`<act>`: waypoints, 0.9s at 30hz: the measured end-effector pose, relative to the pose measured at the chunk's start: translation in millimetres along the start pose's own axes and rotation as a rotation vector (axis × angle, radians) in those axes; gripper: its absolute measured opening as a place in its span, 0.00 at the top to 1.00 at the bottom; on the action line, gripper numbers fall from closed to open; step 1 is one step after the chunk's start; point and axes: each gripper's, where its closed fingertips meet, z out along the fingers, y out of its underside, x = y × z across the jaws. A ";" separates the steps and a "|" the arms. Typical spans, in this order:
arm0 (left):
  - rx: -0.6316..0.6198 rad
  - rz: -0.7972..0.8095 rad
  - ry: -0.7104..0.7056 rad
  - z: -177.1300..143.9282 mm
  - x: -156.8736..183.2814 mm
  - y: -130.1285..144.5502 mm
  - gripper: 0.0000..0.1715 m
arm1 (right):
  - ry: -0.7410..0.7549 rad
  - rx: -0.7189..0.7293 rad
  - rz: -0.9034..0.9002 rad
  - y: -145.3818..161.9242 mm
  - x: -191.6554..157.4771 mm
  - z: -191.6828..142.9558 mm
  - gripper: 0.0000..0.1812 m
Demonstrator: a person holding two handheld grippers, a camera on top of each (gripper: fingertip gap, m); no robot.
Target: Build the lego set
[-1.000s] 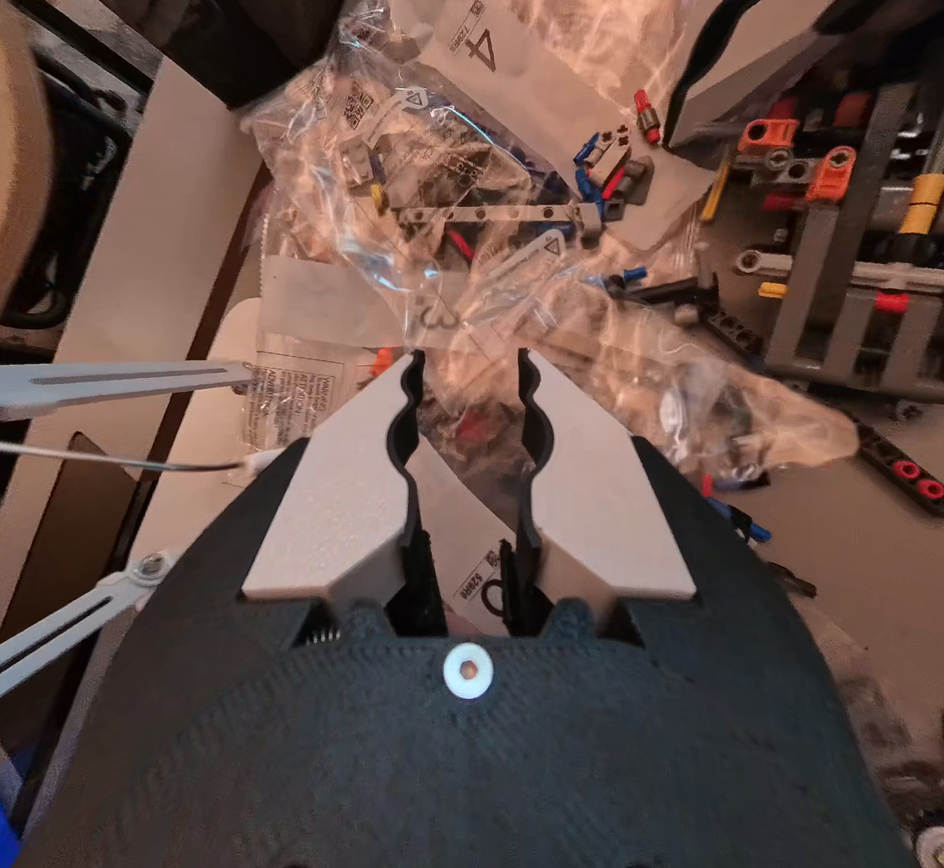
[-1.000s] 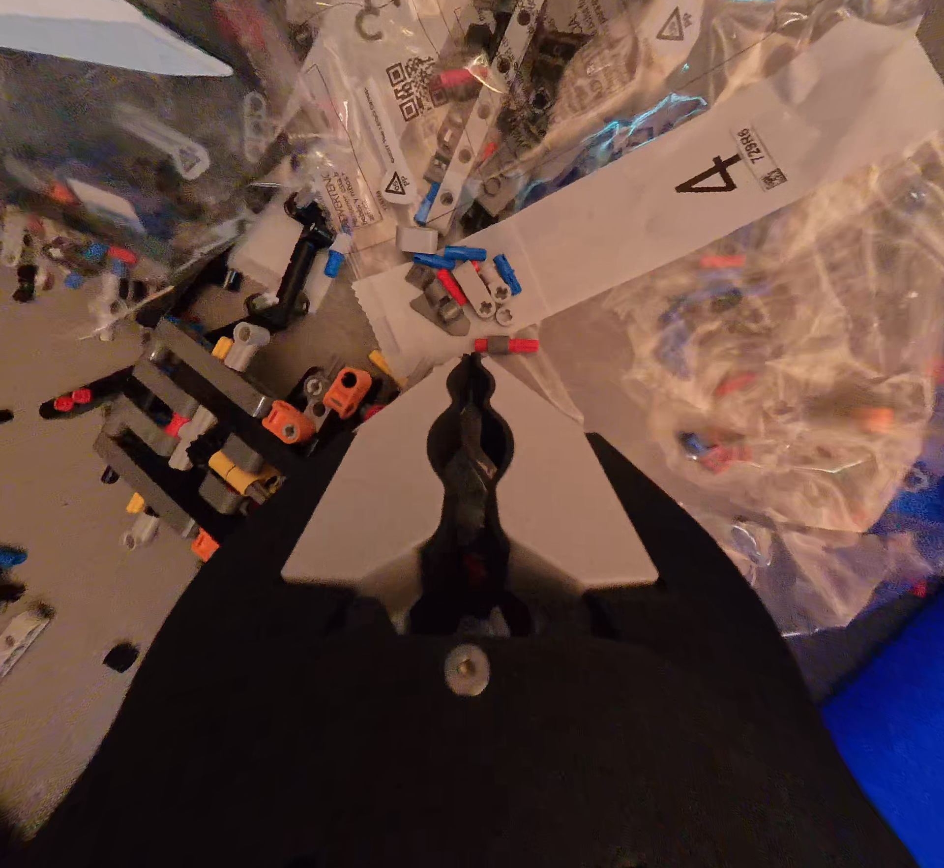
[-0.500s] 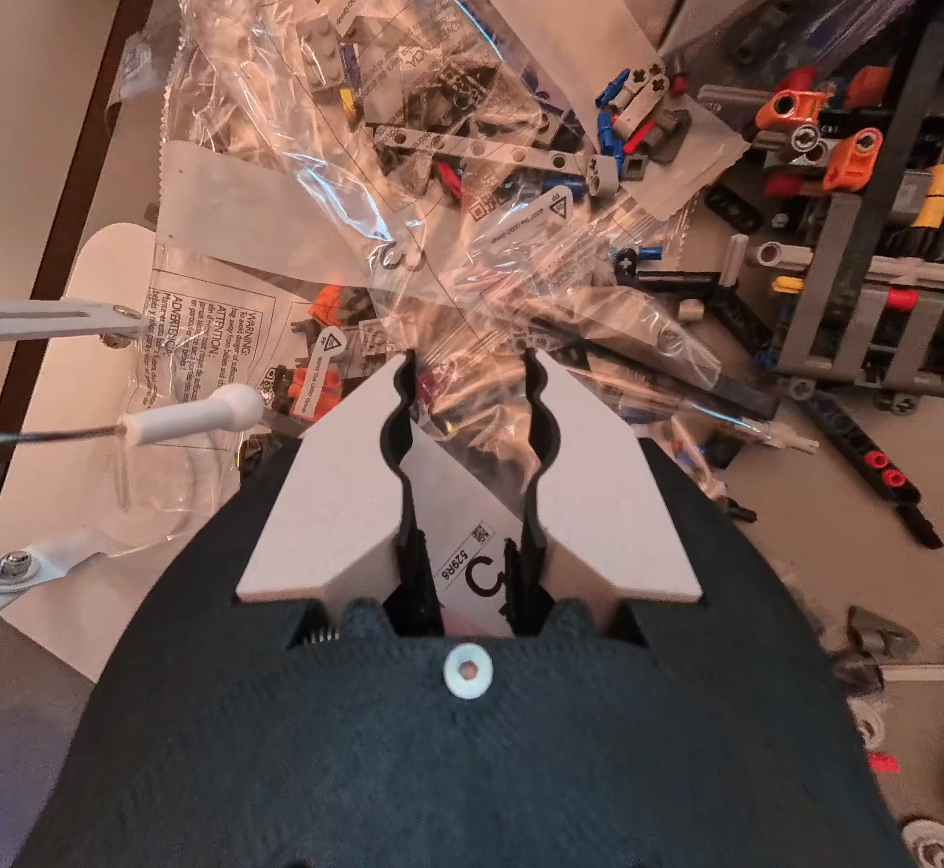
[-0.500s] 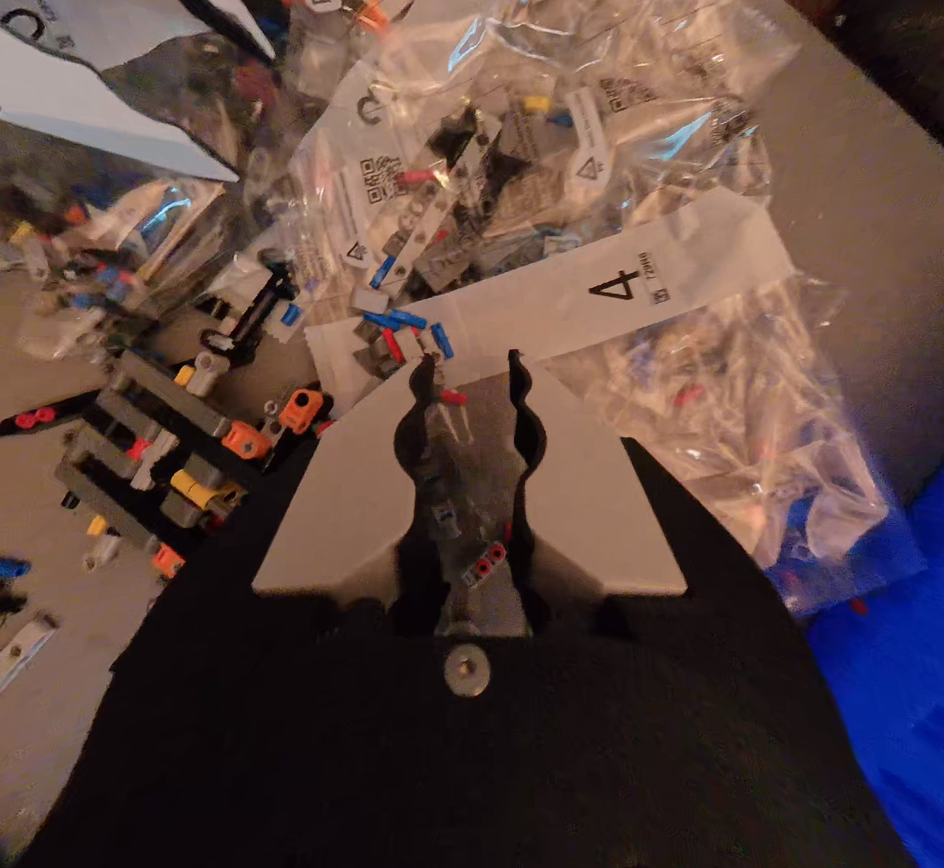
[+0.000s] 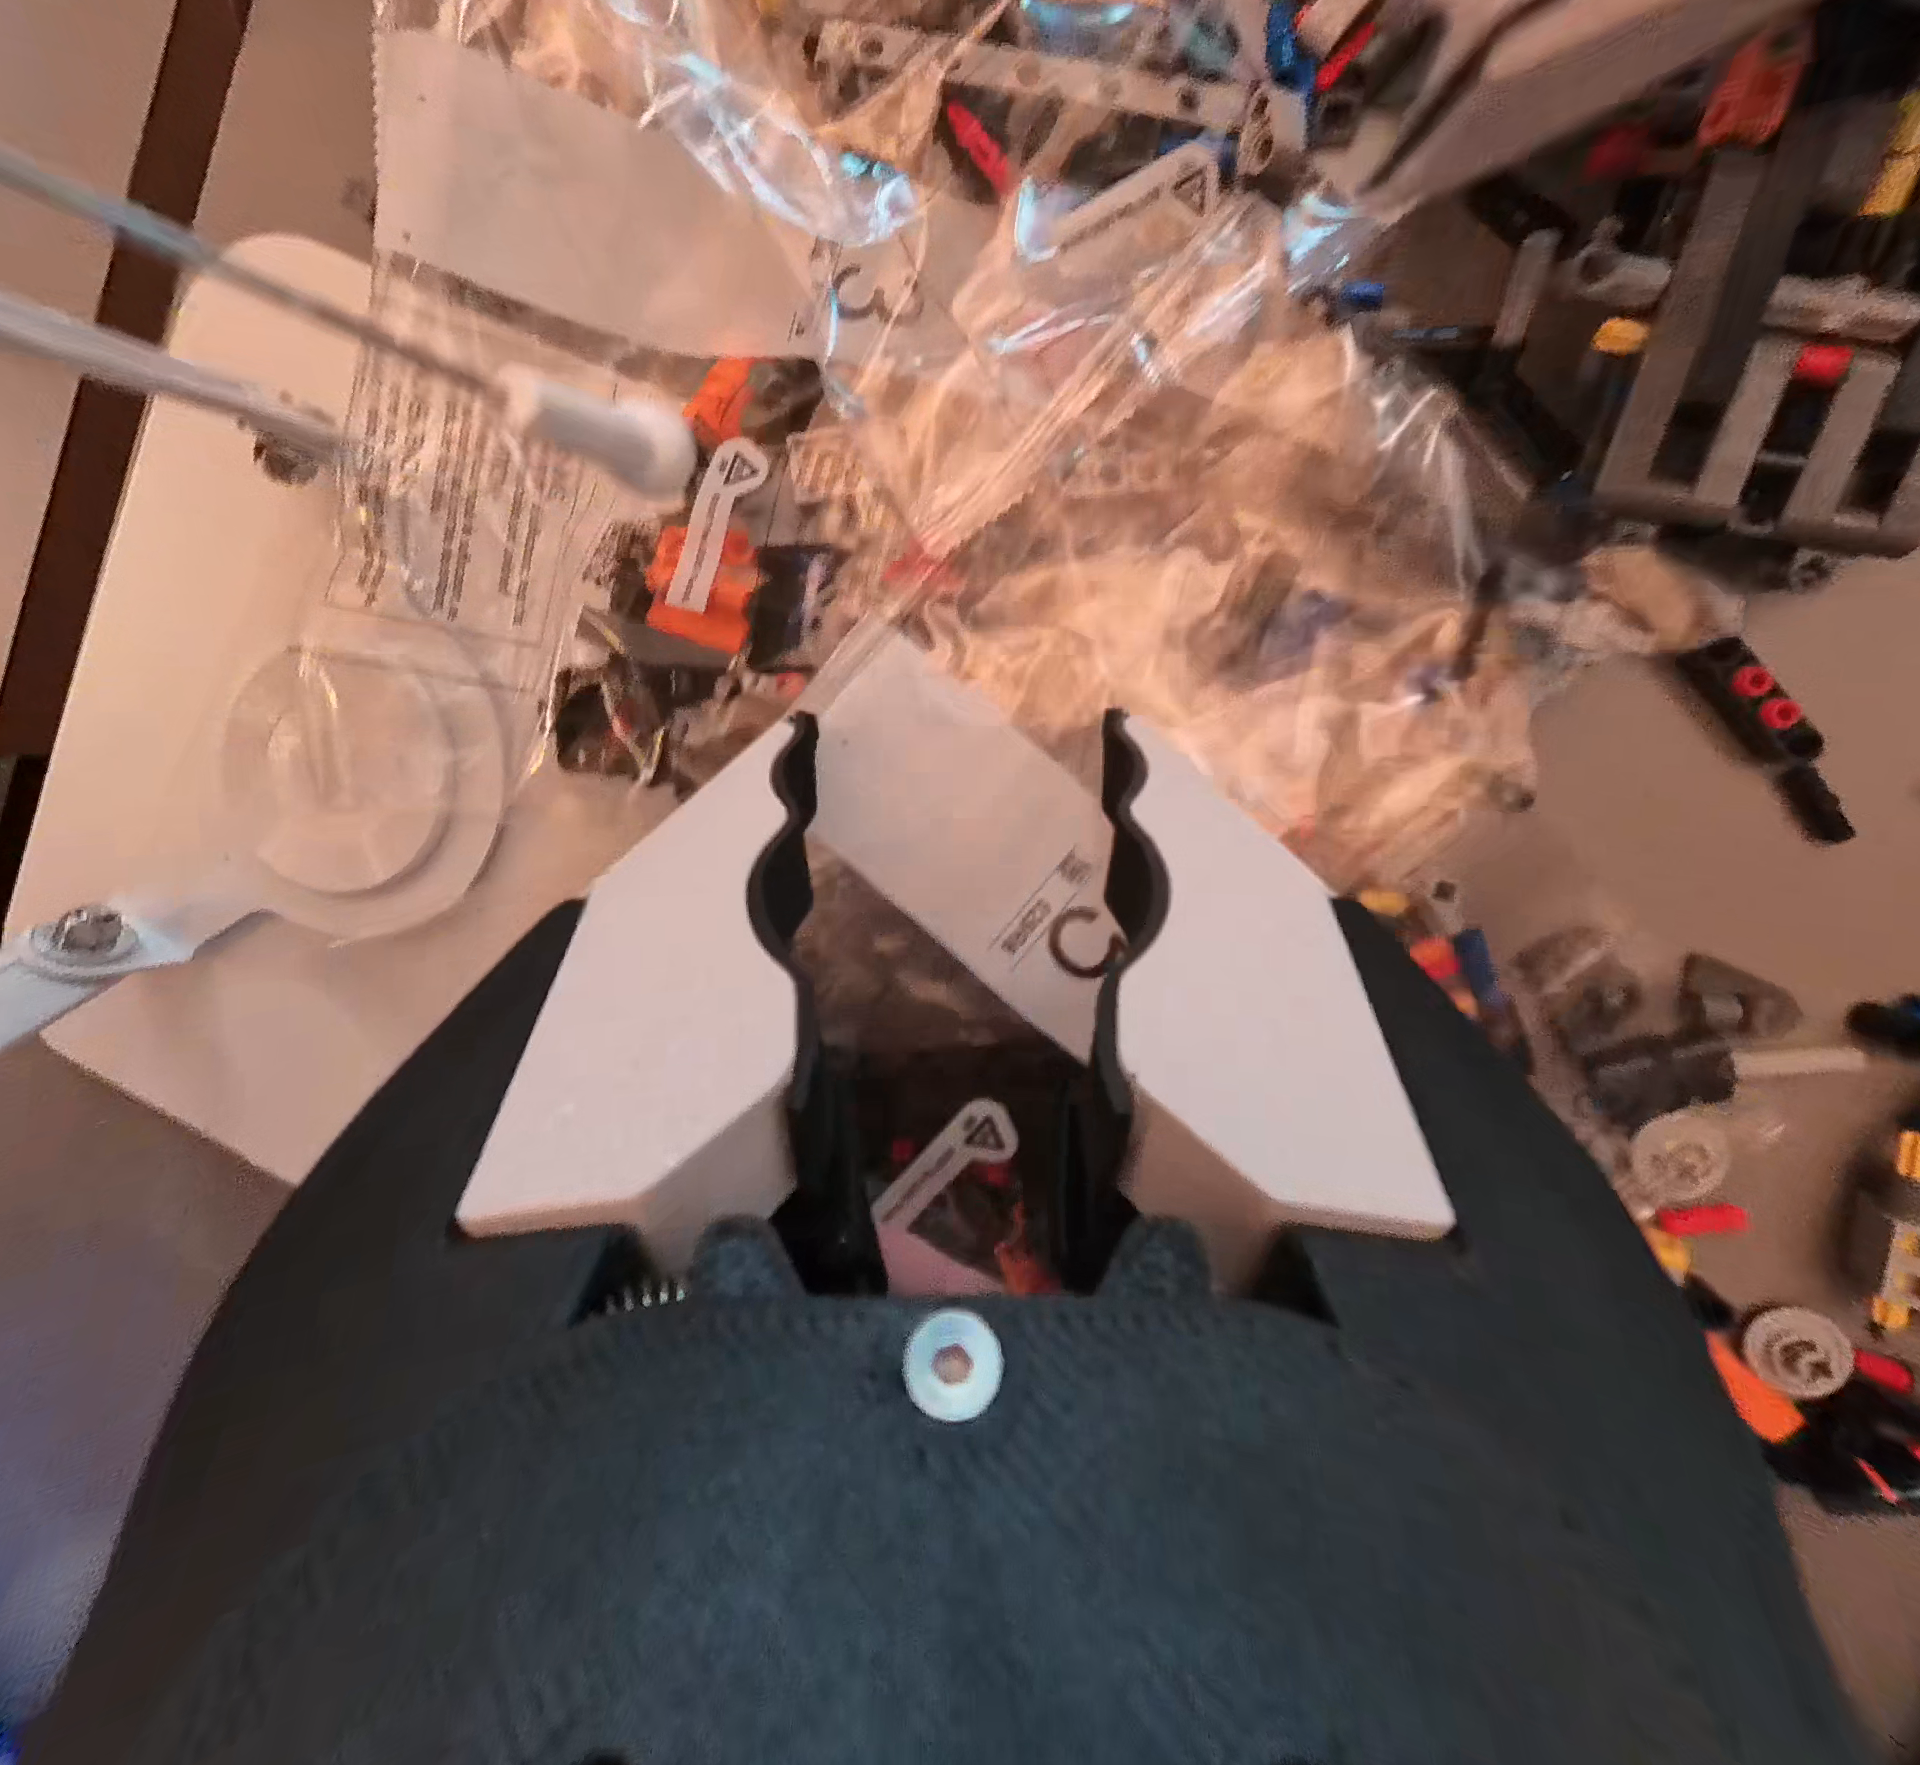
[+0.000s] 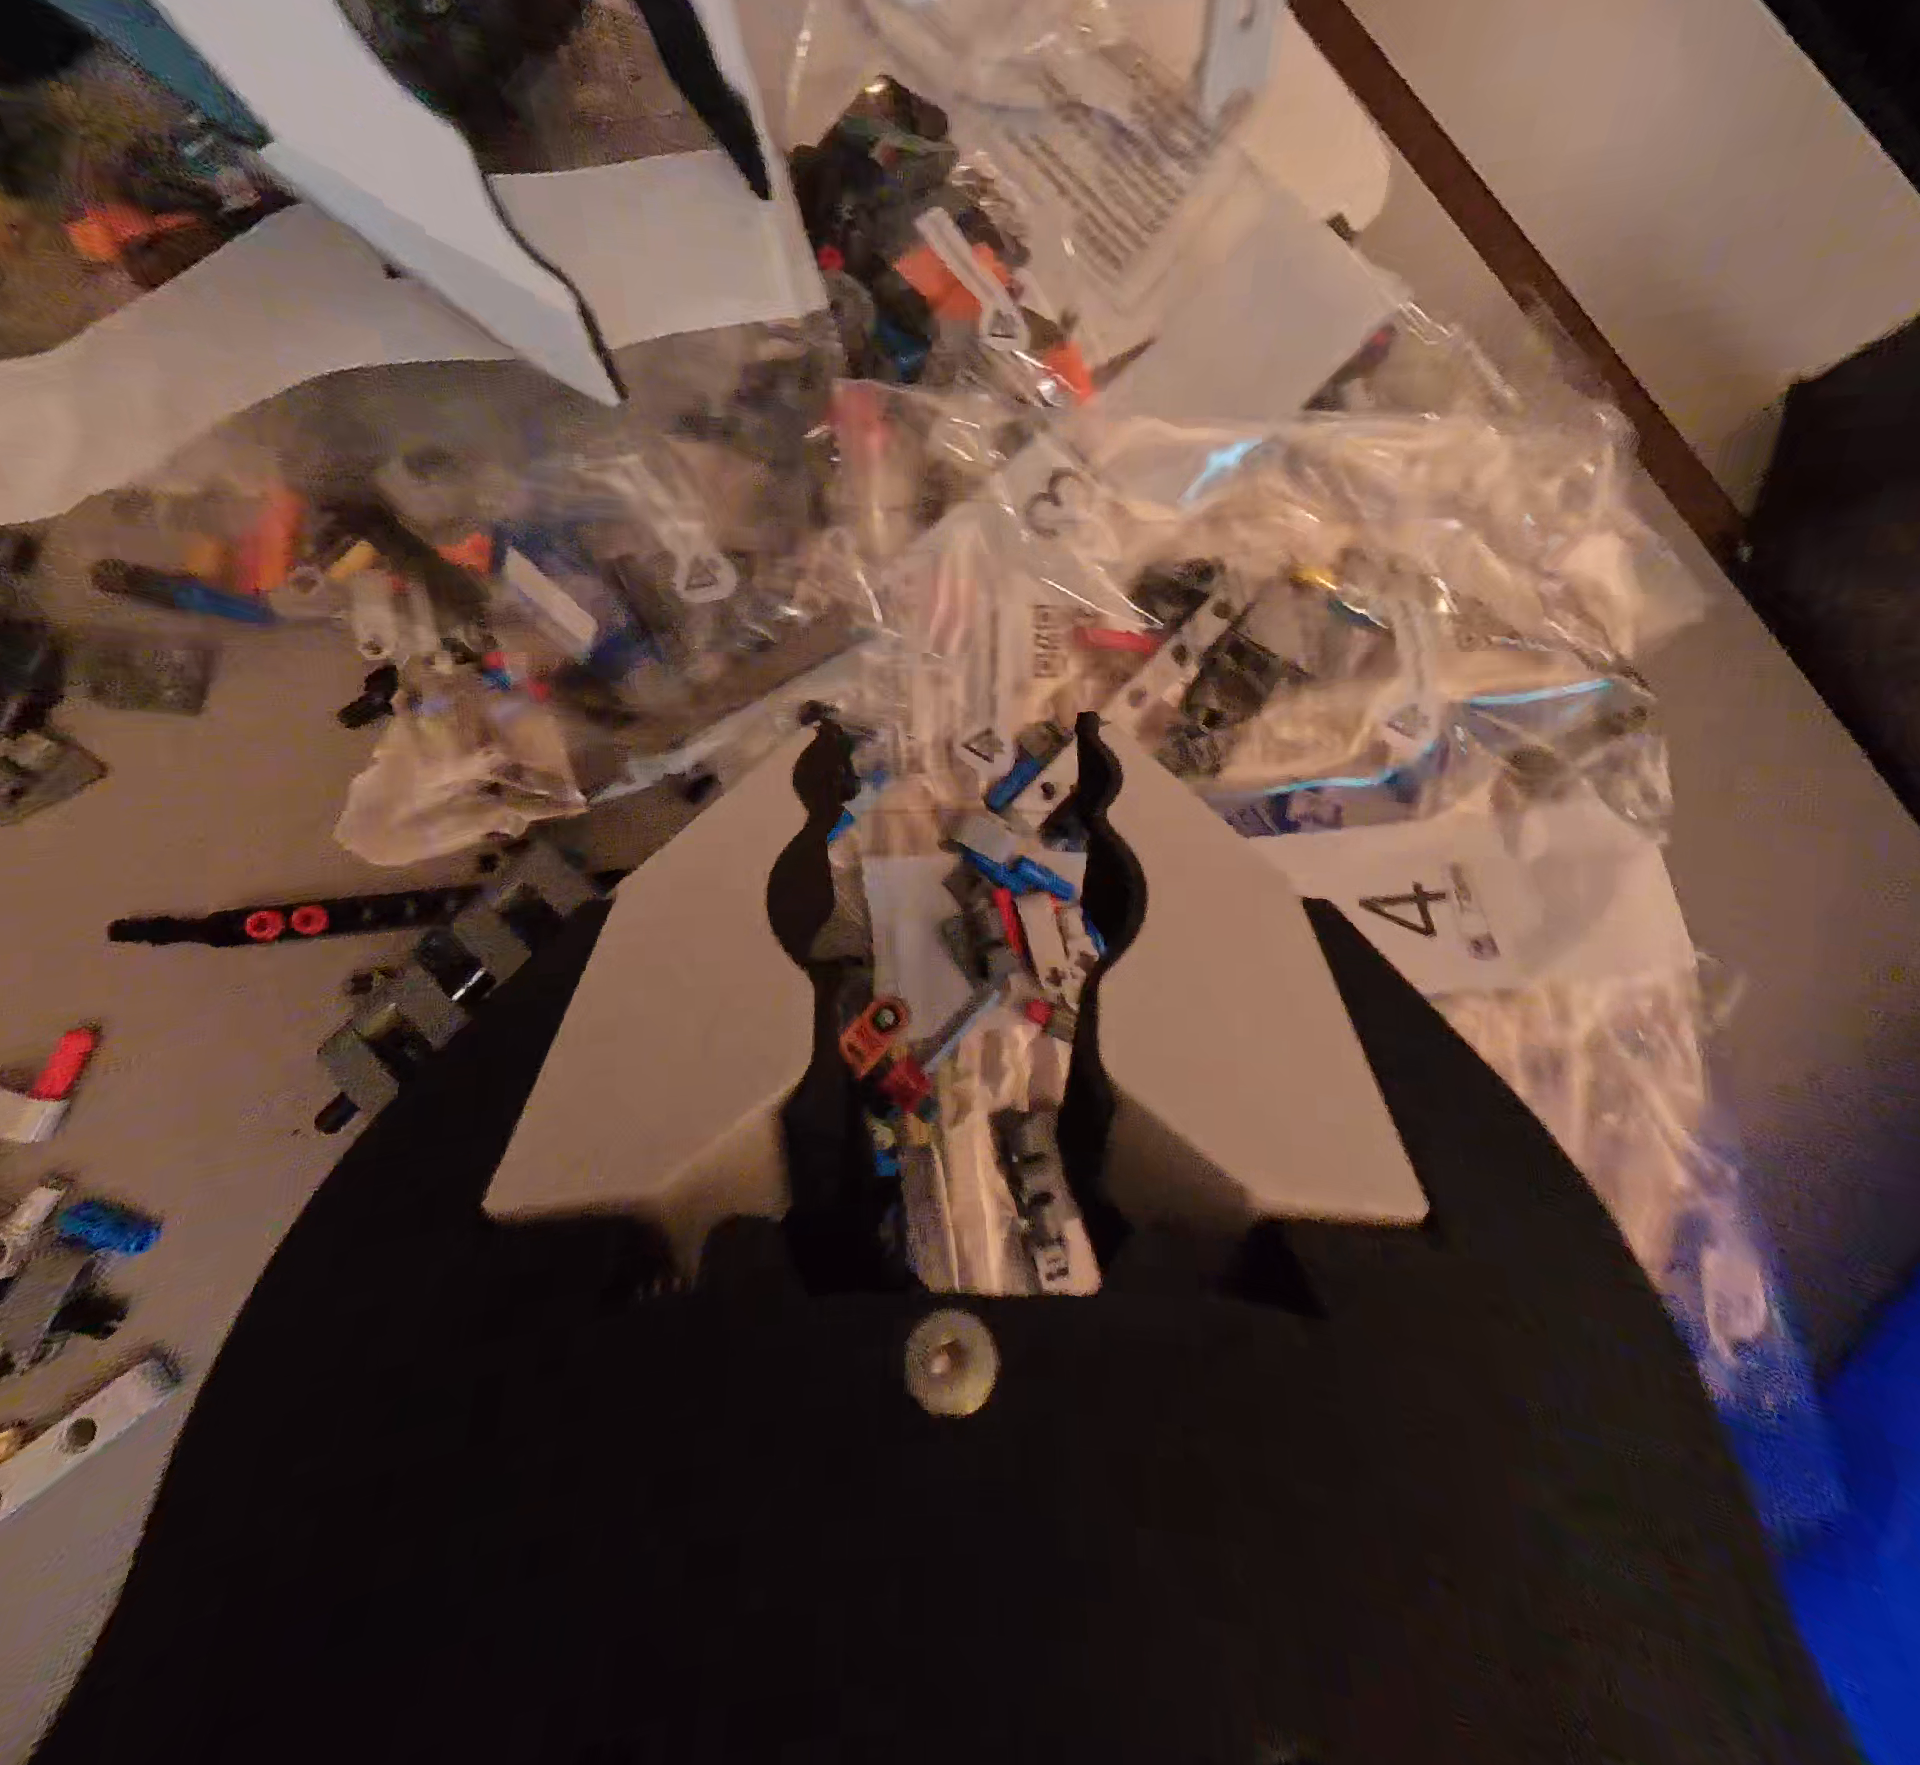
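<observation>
The left gripper (image 5: 956, 749) is showing pale grey fingers (image 5: 665, 1009) with wavy black pads. Below the fingers, its textured black body is carrying a white washer. The right gripper (image 6: 951, 749) is looking the same.

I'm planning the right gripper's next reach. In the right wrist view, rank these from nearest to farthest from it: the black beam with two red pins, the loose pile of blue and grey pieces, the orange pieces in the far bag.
1. Blue and grey pieces: between the right gripper fingers.
2. Black beam: off to the left on the table.
3. Orange pieces: straight ahead, far, inside a clear bag.
</observation>
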 end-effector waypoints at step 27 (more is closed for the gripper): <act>-0.011 0.003 0.053 0.8 8.1 5.5 0.68 | -0.099 0.020 -0.263 -26.5 -65.3 21.5 1.00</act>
